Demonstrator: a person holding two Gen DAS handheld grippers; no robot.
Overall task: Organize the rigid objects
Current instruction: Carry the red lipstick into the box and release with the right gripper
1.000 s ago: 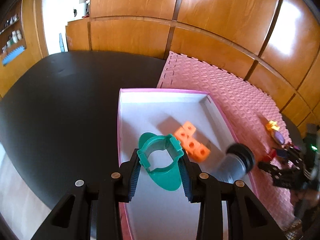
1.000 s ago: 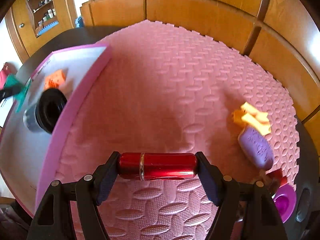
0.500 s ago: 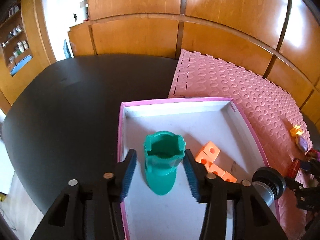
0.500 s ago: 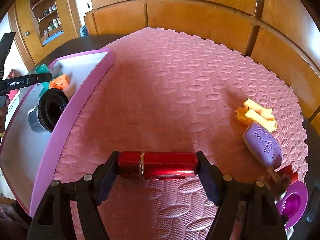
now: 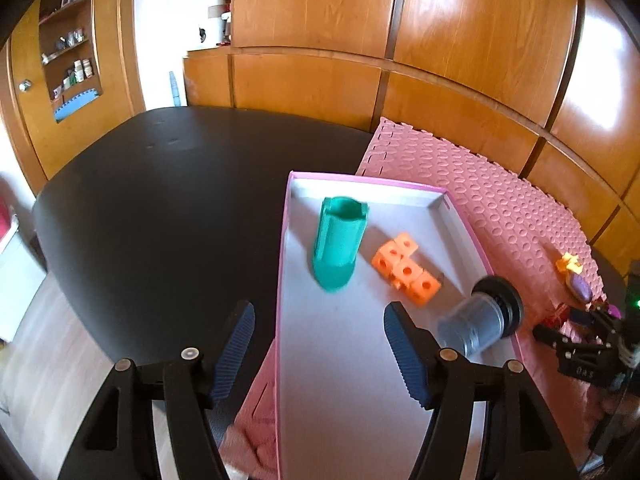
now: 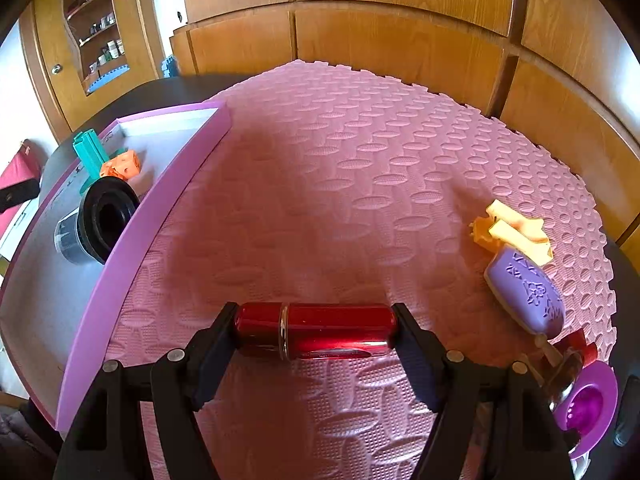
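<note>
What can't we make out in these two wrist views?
- Right tongs, left wrist view: at the frame's edge, dark and blurred; their grip is unreadable there.
- Green piece, right wrist view: base hidden behind the black-capped cylinder.
- Purple dish, right wrist view: partly behind a tong arm, contents unclear.

A glossy red metal cylinder (image 6: 316, 332) lies on the pink oval-embossed foam mat (image 6: 360, 160); at nine o'clock, a pink-rimmed grey tray (image 6: 160, 208) with a teal plastic tube (image 5: 338, 240) and orange holed cubes (image 5: 406, 270).
</note>
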